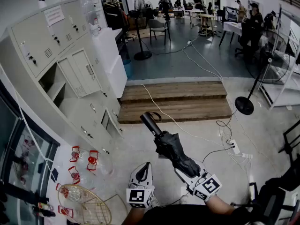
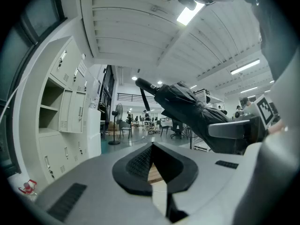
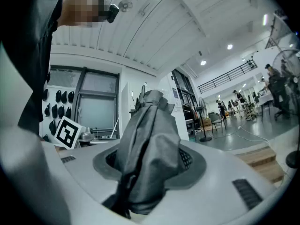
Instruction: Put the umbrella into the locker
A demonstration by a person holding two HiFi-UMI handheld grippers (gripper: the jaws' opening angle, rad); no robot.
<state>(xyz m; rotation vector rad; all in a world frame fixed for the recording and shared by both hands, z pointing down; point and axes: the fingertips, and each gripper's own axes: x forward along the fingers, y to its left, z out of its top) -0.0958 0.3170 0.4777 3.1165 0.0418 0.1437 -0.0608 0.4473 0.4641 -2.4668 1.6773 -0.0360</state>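
A folded black umbrella (image 1: 172, 148) points up and to the left, its straight handle (image 1: 150, 123) leading. My right gripper (image 1: 183, 165) is shut on the bunched fabric end; in the right gripper view the umbrella (image 3: 149, 139) fills the space between the jaws. My left gripper (image 1: 144, 167) sits just left of it, shut and holding nothing; the jaws meet in the left gripper view (image 2: 152, 165), where the umbrella (image 2: 187, 108) crosses above. The grey locker bank (image 1: 61, 46) stands at the left, with one compartment (image 1: 52, 86) open and its door (image 1: 83, 71) swung out.
A wooden step (image 1: 173, 102) lies ahead, and white cables (image 1: 225, 137) with a power strip (image 1: 234, 147) trail across the floor. Standing fans (image 1: 140, 27) (image 1: 257, 74) are beyond. A wire fan guard (image 1: 86, 205) lies at the lower left. People work at desks far back.
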